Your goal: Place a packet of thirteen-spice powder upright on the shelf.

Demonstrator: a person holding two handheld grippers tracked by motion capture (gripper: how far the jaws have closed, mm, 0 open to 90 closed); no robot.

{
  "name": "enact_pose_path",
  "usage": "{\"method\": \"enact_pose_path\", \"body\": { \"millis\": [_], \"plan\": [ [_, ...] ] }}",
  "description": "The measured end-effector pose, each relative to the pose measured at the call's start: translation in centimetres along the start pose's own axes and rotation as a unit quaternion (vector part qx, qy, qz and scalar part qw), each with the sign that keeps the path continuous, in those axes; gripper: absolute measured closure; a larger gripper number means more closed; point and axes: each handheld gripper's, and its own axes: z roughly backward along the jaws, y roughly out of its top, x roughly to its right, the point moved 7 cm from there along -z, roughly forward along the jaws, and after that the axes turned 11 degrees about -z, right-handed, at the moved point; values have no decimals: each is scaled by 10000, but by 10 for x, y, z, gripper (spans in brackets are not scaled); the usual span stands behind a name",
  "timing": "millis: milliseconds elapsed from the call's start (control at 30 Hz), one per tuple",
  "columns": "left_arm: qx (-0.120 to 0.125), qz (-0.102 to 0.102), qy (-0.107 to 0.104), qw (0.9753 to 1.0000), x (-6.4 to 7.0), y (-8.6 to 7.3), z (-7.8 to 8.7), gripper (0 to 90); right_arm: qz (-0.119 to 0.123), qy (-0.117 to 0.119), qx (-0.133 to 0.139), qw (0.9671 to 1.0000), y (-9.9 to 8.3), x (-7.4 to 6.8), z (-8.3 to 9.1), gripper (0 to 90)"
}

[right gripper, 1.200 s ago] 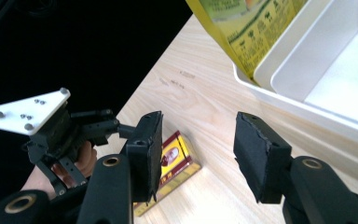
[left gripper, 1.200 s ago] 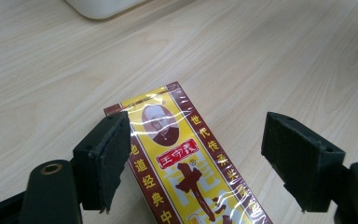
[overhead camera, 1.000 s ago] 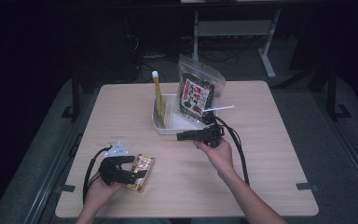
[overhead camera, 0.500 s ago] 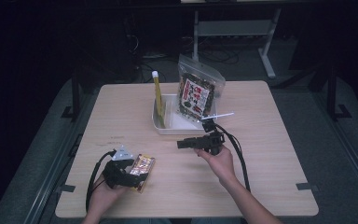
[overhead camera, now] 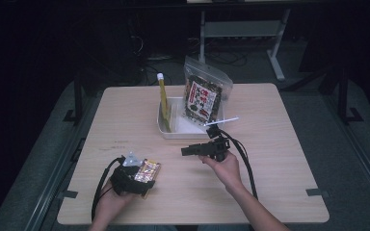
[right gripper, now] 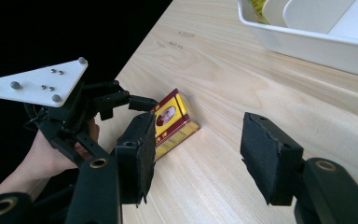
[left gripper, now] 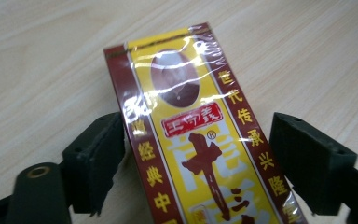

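A red and yellow packet point(left gripper: 200, 140) lies flat on the wooden surface point(overhead camera: 279, 120), well in front of the white tray point(overhead camera: 171, 132). The left gripper point(left gripper: 196, 163) straddles it, jaws open, one touching its edge, apparently ready to clamp. The right gripper point(right gripper: 196, 154) hovers between tray and packet, jaws wide, empty.

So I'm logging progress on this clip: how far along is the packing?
Done: a printed snack bag and a yellow tube already stand in the white tray. In hand: the left gripper straddles the yellow-and-red box lying on the table, jaws apart. The right gripper hangs open. Left: probably closing, lifting and traying the box.
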Motion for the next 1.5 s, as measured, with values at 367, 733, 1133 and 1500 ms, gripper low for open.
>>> {"method": "enact_pose_path", "body": {
  "millis": [367, 733, 1133, 1500],
  "plan": [
    [-116, -66, -50, 9999, 2, 1, -1, 314, 106, -111, -169, 9997, -2, -1, -5, 430],
    [268, -189, -153, 9993, 11, 17, 4, 320, 318, -291, -432, 9981, -7, -4, -6, 393],
    [618, -448, -317, 9966, 30, 39, 7, 320, 380, -270, -656, 9968, -15, -2, -1, 387],
    [779, -682, -436, 9937, 46, 53, 6, 320, 313, -145, -799, 9962, -20, -2, 7, 426]
  ]
}}
